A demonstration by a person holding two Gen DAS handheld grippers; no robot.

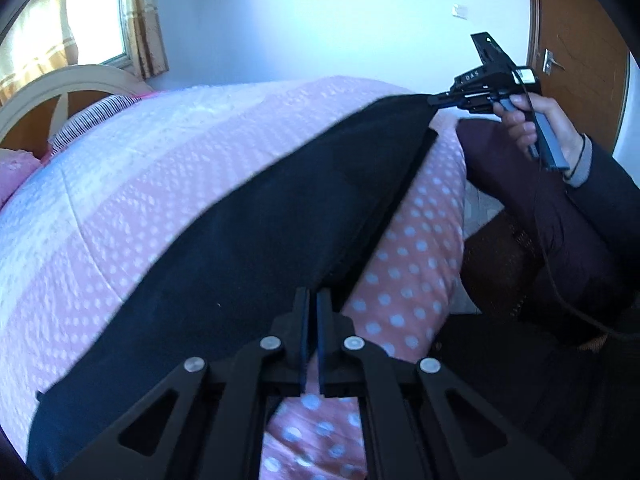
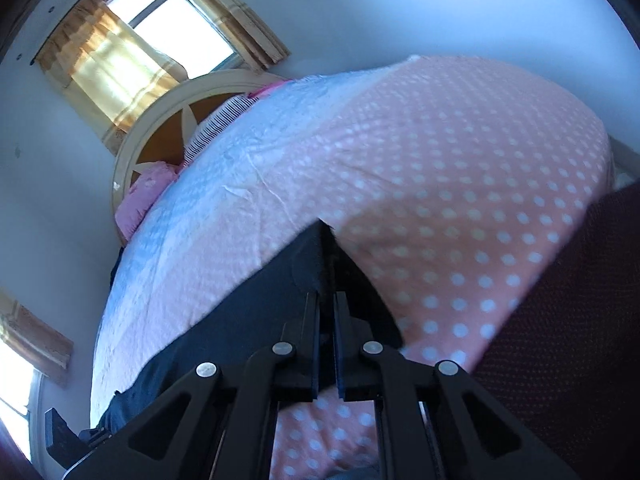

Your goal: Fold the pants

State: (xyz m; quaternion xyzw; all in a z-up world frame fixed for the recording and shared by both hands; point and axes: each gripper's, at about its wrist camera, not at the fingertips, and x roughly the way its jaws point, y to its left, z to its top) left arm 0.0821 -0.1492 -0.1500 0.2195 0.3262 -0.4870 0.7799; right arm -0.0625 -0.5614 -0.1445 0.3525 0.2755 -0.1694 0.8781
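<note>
Black linkage grippers, dark-clad person

Left gripper [image 1: 313, 300] and right gripper [image 2: 328, 304]: black fingers with blue pads, silver pivot screws; dark sleeve [image 1: 612, 176] with grey cuff, thin black cable [image 1: 538, 216].

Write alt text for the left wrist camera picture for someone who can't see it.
Dark pants stretch across a pink dotted bedspread, pinched at the near end by the left tongs and at the far corner by the right tongs, held in a hand. A window and wooden door are behind.
</note>
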